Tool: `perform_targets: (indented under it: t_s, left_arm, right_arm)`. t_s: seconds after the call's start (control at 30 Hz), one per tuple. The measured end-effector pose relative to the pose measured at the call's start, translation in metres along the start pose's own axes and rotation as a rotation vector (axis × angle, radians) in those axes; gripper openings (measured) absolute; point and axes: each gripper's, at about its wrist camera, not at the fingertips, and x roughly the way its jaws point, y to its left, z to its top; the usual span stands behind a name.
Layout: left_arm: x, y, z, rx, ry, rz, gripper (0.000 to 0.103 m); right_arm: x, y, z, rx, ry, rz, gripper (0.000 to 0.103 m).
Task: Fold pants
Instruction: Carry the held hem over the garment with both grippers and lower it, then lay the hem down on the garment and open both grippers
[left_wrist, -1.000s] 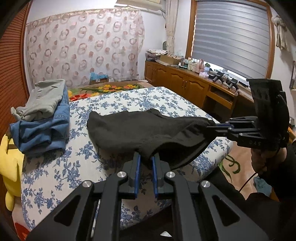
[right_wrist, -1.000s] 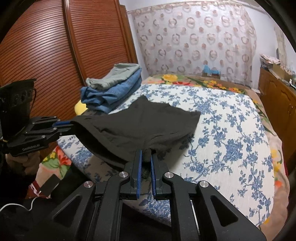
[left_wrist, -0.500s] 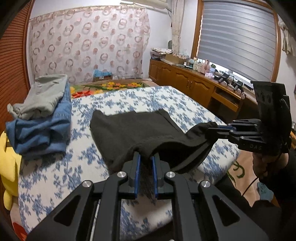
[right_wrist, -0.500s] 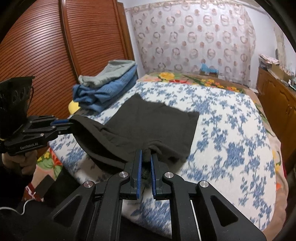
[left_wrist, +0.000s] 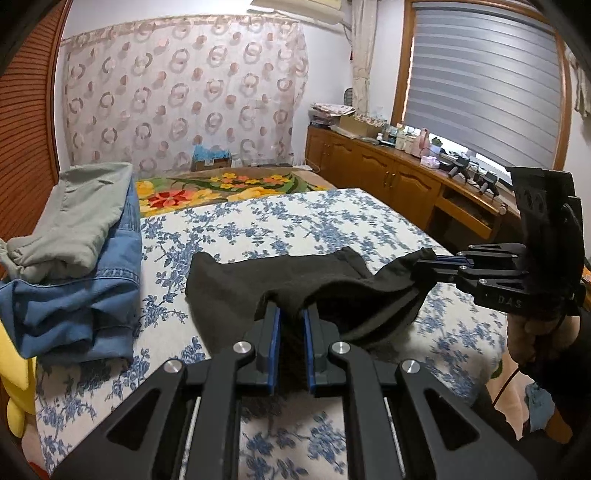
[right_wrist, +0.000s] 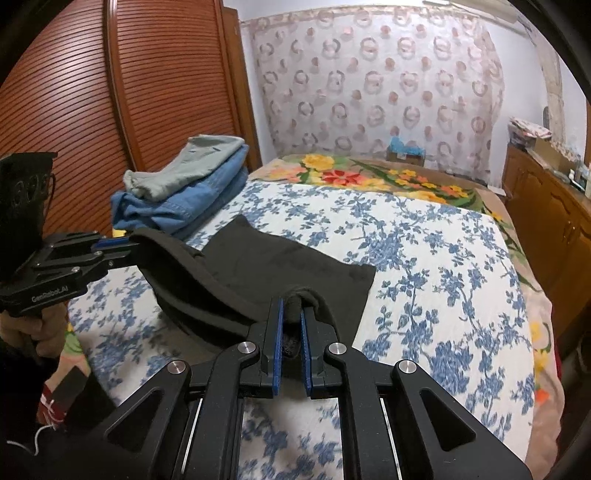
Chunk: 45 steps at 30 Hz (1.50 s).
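Black pants (left_wrist: 240, 284) (right_wrist: 280, 266) lie on the blue-flowered bedspread (left_wrist: 280, 221), near edge raised and folding over the far part. My left gripper (left_wrist: 291, 314) is shut on one near corner of the cloth; the same gripper shows at the left of the right wrist view (right_wrist: 127, 245). My right gripper (right_wrist: 291, 308) is shut on the other near corner, and it appears at the right of the left wrist view (left_wrist: 424, 264). A sagging fold of fabric hangs between the two grippers.
A stack of folded clothes, grey (left_wrist: 81, 218) on blue denim (left_wrist: 74, 295), sits at the bed's left side. A yellow soft toy (left_wrist: 11, 369) lies beside it. Wooden cabinets (left_wrist: 388, 181) line the right wall; a slatted wardrobe (right_wrist: 74, 110) stands left.
Both grippers have carried the near edge of the pants forward over the bed, so the raised fold now overlaps the far part; the bed's front edge has dropped out of sight.
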Motion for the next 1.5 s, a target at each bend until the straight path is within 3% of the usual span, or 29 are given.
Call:
perform_targets:
  t_s: [0.53, 1.13, 1.23, 1.37, 1.5]
  left_arm:
    - [0.051, 0.025, 0.012, -0.015, 0.077, 0.012, 0.008]
    - [0.076, 0.04, 0.017, -0.025, 0.119, 0.021, 0.01]
    - [0.074, 0.043, 0.018, -0.039, 0.114, 0.001, 0.016]
    - [0.066, 0.048, 0.018, -0.057, 0.096, 0.003, 0.038]
    - [0.06, 0.048, 0.016, -0.052, 0.093, -0.007, 0.042]
  right_arm:
    - [0.058, -0.031, 0.013, 0.031, 0.062, 0.036, 0.006]
    - [0.084, -0.041, 0.023, 0.016, 0.075, 0.039, 0.006]
    - [0.088, -0.043, 0.022, 0.018, 0.086, 0.038, 0.006]
    - [0.09, -0.044, 0.023, 0.013, 0.091, 0.035, 0.006]
    - [0.093, -0.042, 0.023, 0.011, 0.092, 0.03, 0.006]
